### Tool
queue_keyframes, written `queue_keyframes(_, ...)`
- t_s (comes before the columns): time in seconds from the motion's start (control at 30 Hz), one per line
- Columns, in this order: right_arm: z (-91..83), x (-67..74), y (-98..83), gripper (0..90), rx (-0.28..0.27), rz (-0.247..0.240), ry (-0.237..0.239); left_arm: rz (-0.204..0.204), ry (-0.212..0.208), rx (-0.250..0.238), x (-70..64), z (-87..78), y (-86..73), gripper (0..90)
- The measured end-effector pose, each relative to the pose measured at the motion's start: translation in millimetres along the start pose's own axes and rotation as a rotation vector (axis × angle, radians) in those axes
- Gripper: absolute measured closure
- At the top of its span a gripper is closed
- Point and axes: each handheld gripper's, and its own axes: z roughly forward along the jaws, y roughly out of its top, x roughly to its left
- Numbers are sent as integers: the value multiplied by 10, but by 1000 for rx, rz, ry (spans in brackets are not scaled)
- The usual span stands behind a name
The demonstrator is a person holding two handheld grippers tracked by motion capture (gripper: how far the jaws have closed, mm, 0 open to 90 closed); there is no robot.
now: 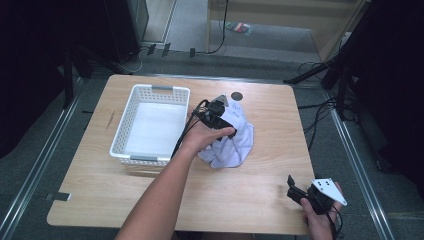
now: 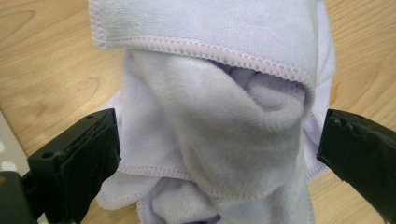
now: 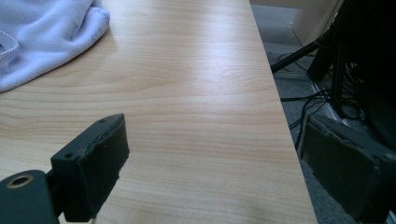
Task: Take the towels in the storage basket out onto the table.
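A crumpled lavender towel [image 2: 219,121] with stitched hems lies right of the basket [image 1: 150,125]; both tools spread.

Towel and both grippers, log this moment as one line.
left gripper: open, straddling towel | right gripper: open, idle near table edge | basket: empty

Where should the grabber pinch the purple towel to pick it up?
Probably the raised folded hump in the middle of the towel, coming straight down from above. The towel lies crumpled on the table, so its flat edges hug the wood, while the hump stands up. The left gripper is open with a jaw on each side of that hump.
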Motion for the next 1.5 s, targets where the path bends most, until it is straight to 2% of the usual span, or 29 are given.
queue_keyframes(0.2, 1, 3, 1, 79, 1, 0, -1, -15, 3, -23, 122, -163, -22, 0)
queue_keyframes(0.53, 5, 9, 3, 79, 3, -9, -4, -24, 45, -55, 419, -485, -99, 0)
queue_keyframes(0.7, 6, 10, 3, 79, 5, -10, -6, -69, 55, -82, 645, -669, -157, 0)
queue_keyframes(0.93, 9, 15, 4, 79, 7, -13, -8, -108, 85, -101, 956, -870, -287, 0)
queue_keyframes(1.1, 11, 17, 4, 79, 8, -12, -10, -154, 101, -117, 1198, -991, -429, 0)
queue_keyframes(1.23, 11, 18, 4, 79, 9, -12, -12, -173, 109, -118, 1382, -1072, -543, 0)
queue_keyframes(1.3, 12, 18, 5, 79, 10, -12, -13, -206, 123, -122, 1500, -1119, -624, 0)
queue_keyframes(1.5, 14, 20, 5, 79, 12, -12, -17, -262, 141, -138, 1775, -1206, -825, 0)
